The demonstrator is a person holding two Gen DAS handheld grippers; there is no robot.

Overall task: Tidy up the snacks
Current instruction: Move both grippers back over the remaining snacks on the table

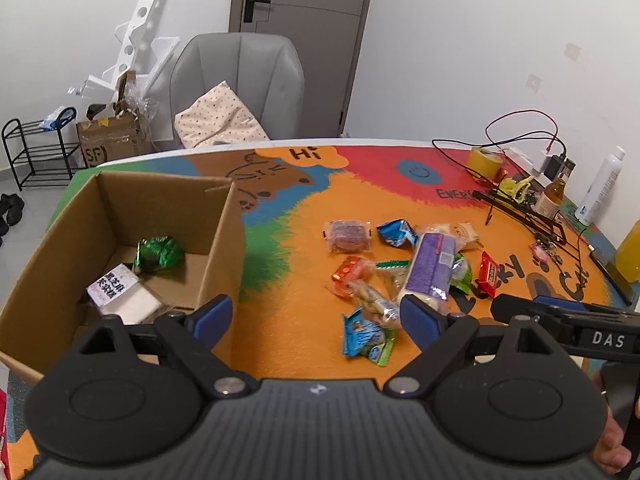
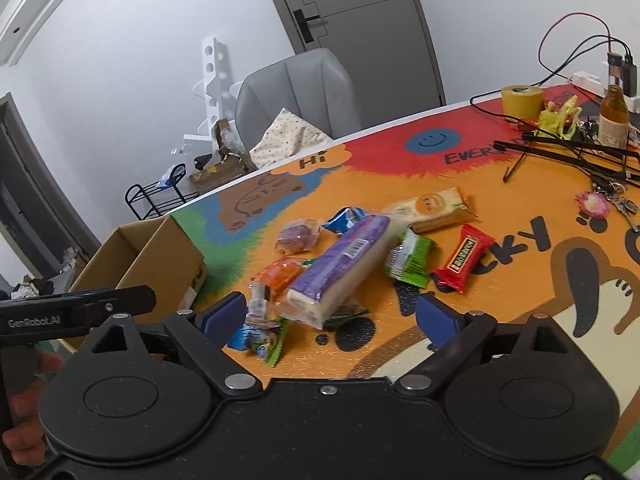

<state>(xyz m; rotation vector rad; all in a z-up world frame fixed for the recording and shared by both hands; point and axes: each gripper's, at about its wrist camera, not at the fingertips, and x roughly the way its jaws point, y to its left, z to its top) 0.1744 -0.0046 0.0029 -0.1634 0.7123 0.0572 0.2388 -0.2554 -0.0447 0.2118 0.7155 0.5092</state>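
A pile of snack packets lies on the colourful table mat (image 1: 304,216): a long purple-and-cream pack (image 1: 430,266) (image 2: 340,266), a red bar (image 1: 489,274) (image 2: 462,258), an orange packet (image 1: 350,274) (image 2: 280,274), a blue packet (image 1: 396,232), a green packet (image 2: 408,258) and a blue-green packet (image 1: 366,336) (image 2: 260,338). The open cardboard box (image 1: 224,240) (image 2: 168,256) at the left holds a green packet (image 1: 158,254) and a white packet (image 1: 120,294). My left gripper (image 1: 316,318) is open and empty, above the table between box and pile. My right gripper (image 2: 332,316) is open and empty, just short of the purple pack.
At the far right stand a yellow tape roll (image 1: 484,162), cables, a brown bottle (image 2: 614,114), a white spray can (image 1: 600,186) and keys (image 2: 596,204). A grey chair (image 1: 240,84) with a cushion stands behind the table. A shoe rack (image 1: 36,148) stands by the wall.
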